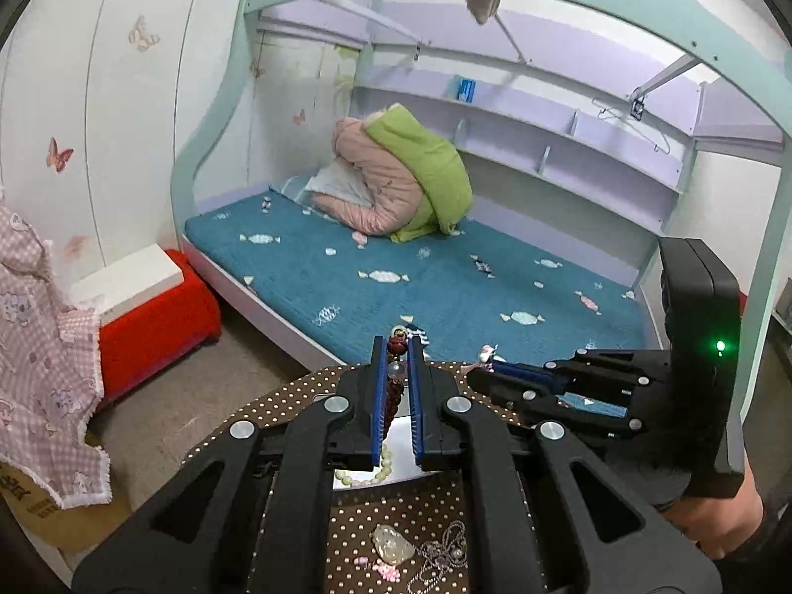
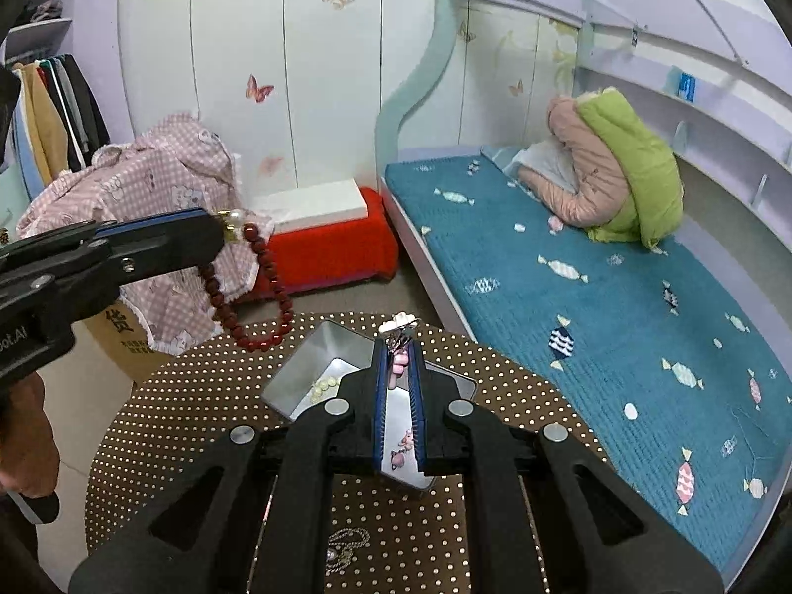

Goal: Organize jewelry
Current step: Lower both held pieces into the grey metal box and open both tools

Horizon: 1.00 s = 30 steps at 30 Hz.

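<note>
My left claw [image 2: 218,235] grips the red bracelet [image 2: 257,292] and my right claw [image 2: 400,346] pinches a pink charm [image 2: 399,365], both raised to drop into the tin [image 2: 317,346]

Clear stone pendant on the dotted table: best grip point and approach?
Come straight down on the clear pendant and pinch across its narrower width. It lies flat on the table, so no side offers a grip. Keep the fingers off the silver chain beside it; whether they touch is unclear.
</note>
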{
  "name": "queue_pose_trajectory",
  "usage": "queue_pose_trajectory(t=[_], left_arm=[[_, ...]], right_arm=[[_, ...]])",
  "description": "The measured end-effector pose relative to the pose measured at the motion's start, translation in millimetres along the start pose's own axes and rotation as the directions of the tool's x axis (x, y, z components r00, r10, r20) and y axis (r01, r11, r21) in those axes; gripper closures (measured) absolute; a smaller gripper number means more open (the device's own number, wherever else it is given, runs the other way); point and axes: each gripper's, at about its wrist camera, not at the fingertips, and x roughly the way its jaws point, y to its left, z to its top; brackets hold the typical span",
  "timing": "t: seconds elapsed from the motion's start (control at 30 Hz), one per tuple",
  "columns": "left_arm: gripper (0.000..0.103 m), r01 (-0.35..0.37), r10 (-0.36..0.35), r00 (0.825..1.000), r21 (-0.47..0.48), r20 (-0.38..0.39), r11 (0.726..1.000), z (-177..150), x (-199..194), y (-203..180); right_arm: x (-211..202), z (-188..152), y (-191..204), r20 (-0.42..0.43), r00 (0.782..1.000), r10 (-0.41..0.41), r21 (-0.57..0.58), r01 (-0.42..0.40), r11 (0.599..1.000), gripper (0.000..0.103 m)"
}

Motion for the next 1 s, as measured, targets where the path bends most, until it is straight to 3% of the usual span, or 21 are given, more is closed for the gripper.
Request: queue_pose_trajectory(t=[0.27,0.33,0.4,0.43,0.47,0.5,0.57,0.67,1.0], left_arm=[[0.094,0.004,-0.006,0.997,-0.021,-0.078,1.000,-2,46,4],[0.091,-0.004,0.002,0.996,-0.027,-0.094,1.000,-3,54,5],[0.065,-0.016,0.013,0.995,-0.028,-0.098,0.999,-4,56,6],[0.042,-0.028,0.025,0.996,-0.032,-0.089,0.999,-5,55,7],[0.024,-0.038,0.035,0.996,-0.035,-0.080,0.999,-5,53,8],[0.021,-0.049,0.047,0.997,-0.040,-0.058,0.998,-5,48,9],[0.013,-0.067,0.065,0.997,-0.044,-0.045,0.997,-5,43,10],[0.009,-0.100,0.099,0.995,-0.046,-0.026,0.994,-7,32,10],[0.006,-0.209,0.211,0.975,-0.030,0.071,0.977,-21,-27,-1]], right_arm=[[29,0,-8,-0.062,0.998,-0.008,0.029,0.010,1.000,0.095],[32,-1,-11,-0.068,0.998,-0.005,0.045,0.008,0.999,0.090],[32,-1,-12,-0.067,0.998,-0.011,0.047,0.014,0.999,0.076],[31,-2,-13,-0.066,0.998,-0.010,0.048,0.013,0.999,0.076],[31,-3,-13,-0.065,0.998,-0.010,0.051,0.013,0.999,0.068],[29,-3,-15,-0.059,0.998,-0.017,0.056,0.020,0.998,0.052],[23,-4,-17,-0.035,0.999,-0.028,0.074,0.031,0.997,0.034],[13,-5,-23,0.007,0.999,-0.045,0.116,0.044,0.992,0.007],[-28,-10,-28,0.073,0.994,-0.083,0.196,0.067,0.978,0.007]])
